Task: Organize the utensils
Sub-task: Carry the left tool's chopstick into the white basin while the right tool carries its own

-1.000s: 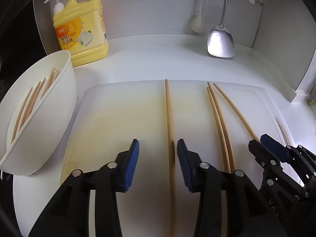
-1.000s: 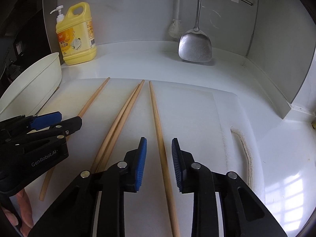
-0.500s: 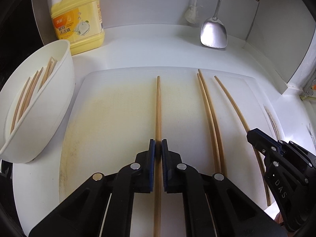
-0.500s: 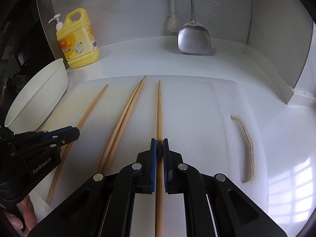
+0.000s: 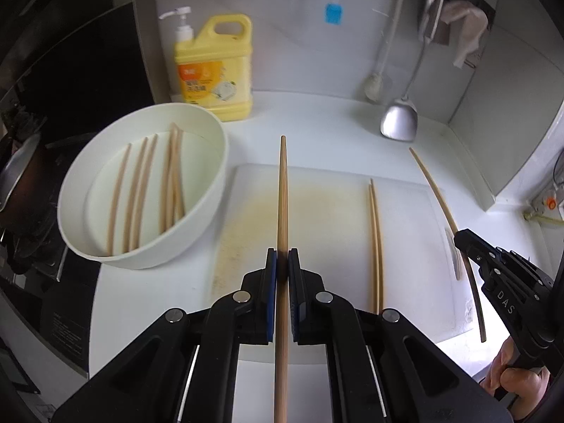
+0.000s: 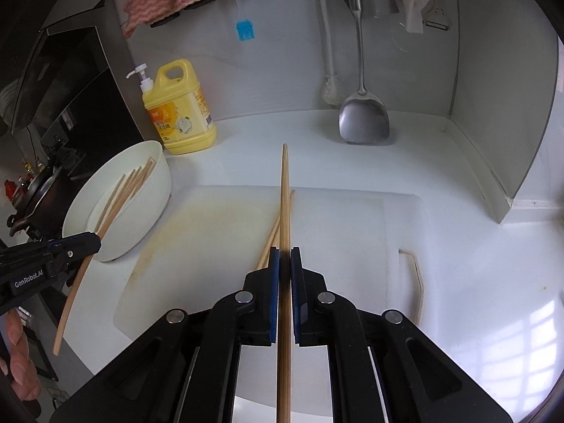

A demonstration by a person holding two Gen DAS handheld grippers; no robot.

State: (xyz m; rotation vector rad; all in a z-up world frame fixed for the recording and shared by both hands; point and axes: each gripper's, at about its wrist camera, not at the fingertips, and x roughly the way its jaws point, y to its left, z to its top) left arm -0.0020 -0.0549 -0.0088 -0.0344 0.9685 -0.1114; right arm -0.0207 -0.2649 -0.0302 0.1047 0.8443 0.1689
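Fingers of the left gripper (image 5: 282, 259) are clenched on one chopstick (image 5: 282, 194), held above the board (image 5: 335, 218). Right gripper (image 6: 284, 257) likewise clamps a second chopstick (image 6: 284, 194). Two more (image 5: 375, 246) lie on the board; others sit in the bowl (image 5: 197, 225).
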